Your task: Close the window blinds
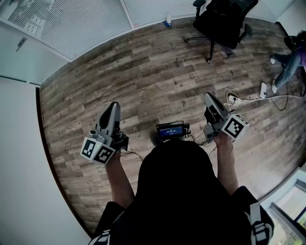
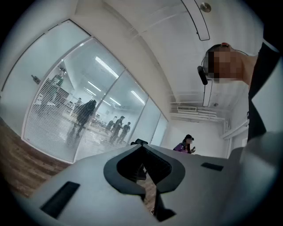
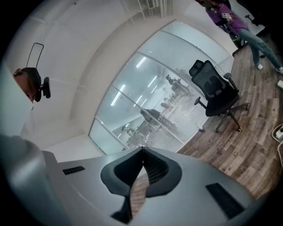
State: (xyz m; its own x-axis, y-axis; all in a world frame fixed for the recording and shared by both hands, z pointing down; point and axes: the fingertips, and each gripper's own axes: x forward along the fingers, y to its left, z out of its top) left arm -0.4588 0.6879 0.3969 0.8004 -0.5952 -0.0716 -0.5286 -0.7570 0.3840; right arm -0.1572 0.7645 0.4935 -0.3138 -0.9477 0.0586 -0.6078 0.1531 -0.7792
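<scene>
Two hand-held grippers over a wood-plank floor (image 1: 162, 81). The left gripper (image 1: 113, 108) and right gripper (image 1: 209, 98) each carry one marker cube, and both point toward the floor's far edge. In the left gripper view the left gripper (image 2: 142, 146) has its jaws clenched tip to tip with nothing between them; in the right gripper view the right gripper (image 3: 142, 148) is likewise clenched and empty. The window blinds (image 1: 71, 19) hang on the glass wall along the far-left edge of the floor, well apart from both grippers, in two panels split by one frame post. Their slats (image 2: 48, 117) are partly open, so several figures show through them. One black office chair (image 1: 222, 21) stands at the far edge, and one white power strip (image 1: 263, 89) with cables lies at the right edge. One person in purple (image 3: 225, 13) sits beyond the chair. One small screen device (image 1: 171, 130) sits between the grippers; its writing is too small to read.
</scene>
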